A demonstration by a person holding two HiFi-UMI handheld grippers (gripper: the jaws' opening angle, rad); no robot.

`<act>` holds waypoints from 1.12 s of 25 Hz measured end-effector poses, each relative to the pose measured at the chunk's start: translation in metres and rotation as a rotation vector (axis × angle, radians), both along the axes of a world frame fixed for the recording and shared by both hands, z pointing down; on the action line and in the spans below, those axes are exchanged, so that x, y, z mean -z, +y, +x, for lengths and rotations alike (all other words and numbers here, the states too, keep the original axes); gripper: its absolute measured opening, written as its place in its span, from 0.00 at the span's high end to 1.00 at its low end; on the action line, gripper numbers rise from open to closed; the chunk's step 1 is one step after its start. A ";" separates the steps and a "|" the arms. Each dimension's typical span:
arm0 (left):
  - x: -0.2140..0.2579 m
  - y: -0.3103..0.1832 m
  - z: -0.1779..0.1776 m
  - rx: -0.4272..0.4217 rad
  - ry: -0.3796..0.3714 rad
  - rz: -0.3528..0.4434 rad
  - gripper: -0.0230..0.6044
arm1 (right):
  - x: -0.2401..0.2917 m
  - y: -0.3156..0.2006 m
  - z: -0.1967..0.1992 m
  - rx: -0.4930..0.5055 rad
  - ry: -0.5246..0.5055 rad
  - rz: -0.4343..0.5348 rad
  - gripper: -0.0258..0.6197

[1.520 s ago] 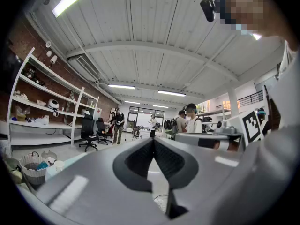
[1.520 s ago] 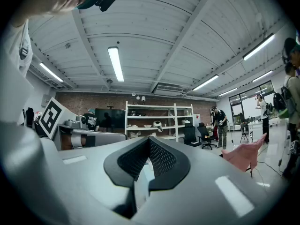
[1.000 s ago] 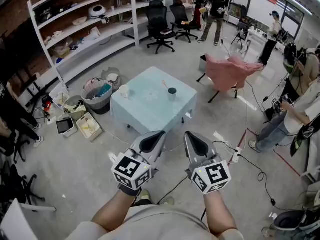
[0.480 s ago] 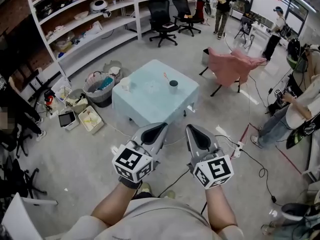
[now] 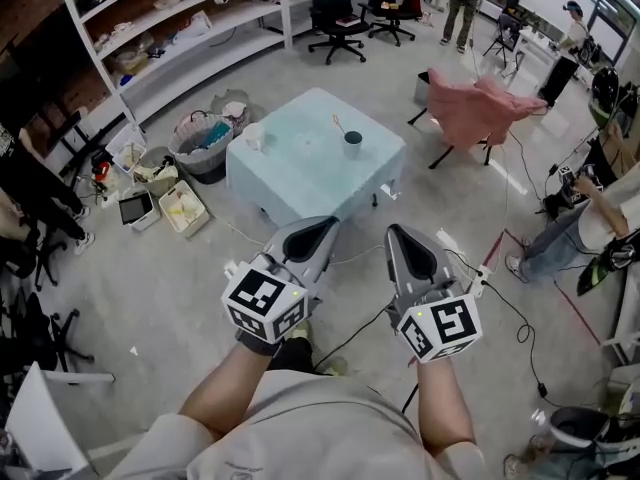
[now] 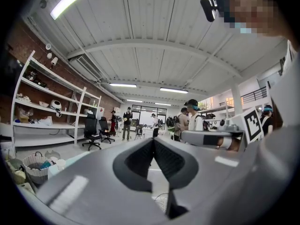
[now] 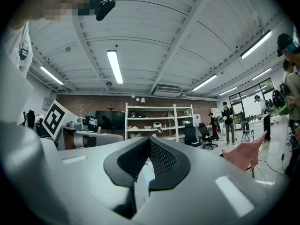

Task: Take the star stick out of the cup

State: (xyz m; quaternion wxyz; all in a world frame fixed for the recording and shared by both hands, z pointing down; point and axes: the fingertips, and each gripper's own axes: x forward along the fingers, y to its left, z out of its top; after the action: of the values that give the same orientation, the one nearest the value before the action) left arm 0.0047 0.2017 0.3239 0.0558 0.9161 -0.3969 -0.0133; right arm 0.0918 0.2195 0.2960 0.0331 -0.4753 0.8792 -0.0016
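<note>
A small dark cup [image 5: 352,139] stands on the far right part of a low light-blue table [image 5: 300,183], with a thin stick [image 5: 338,124] leaning out of it to the left; its star end is too small to make out. Both grippers are held out over the floor, well short of the table. My left gripper [image 5: 327,224] is shut with nothing in it, and so is my right gripper [image 5: 396,232]. In the left gripper view the left gripper [image 6: 153,140] has its jaws meeting at the tip. The right gripper [image 7: 149,139] looks the same in its own view.
A white paper lump [image 5: 251,138] lies on the table's left edge. Baskets [image 5: 202,148] and boxes [image 5: 181,233] stand left of the table, below white shelves [image 5: 170,38]. A chair draped in pink cloth [image 5: 478,108] is at right. Cables and a power strip [image 5: 478,286] cross the floor. People stand around.
The view has shifted as the person steps forward: the table and cup sit higher in the frame. Both grippers stay shut and side by side.
</note>
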 end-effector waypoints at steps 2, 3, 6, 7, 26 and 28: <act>-0.002 -0.008 0.004 -0.005 -0.002 -0.001 0.95 | -0.002 -0.008 0.003 -0.005 -0.004 -0.003 0.94; -0.004 -0.012 0.005 -0.008 -0.002 -0.003 0.95 | -0.003 -0.012 0.004 -0.007 -0.006 -0.005 0.94; -0.011 -0.027 0.007 -0.016 -0.001 -0.006 0.95 | -0.010 -0.026 0.003 -0.013 -0.003 -0.010 0.94; -0.013 -0.033 0.007 -0.018 0.000 -0.006 0.95 | -0.012 -0.031 0.002 -0.015 0.000 -0.011 0.94; -0.042 -0.233 -0.030 -0.089 -0.004 -0.027 0.95 | -0.038 -0.220 -0.043 -0.097 0.013 -0.060 0.94; -0.045 -0.252 -0.033 -0.105 -0.004 -0.031 0.95 | -0.041 -0.237 -0.047 -0.117 0.013 -0.068 0.94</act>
State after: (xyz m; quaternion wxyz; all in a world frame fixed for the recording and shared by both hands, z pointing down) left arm -0.0286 -0.0500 0.3688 0.0696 0.9346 -0.3487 -0.0024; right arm 0.0451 -0.0180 0.3373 0.0110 -0.5268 0.8495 -0.0265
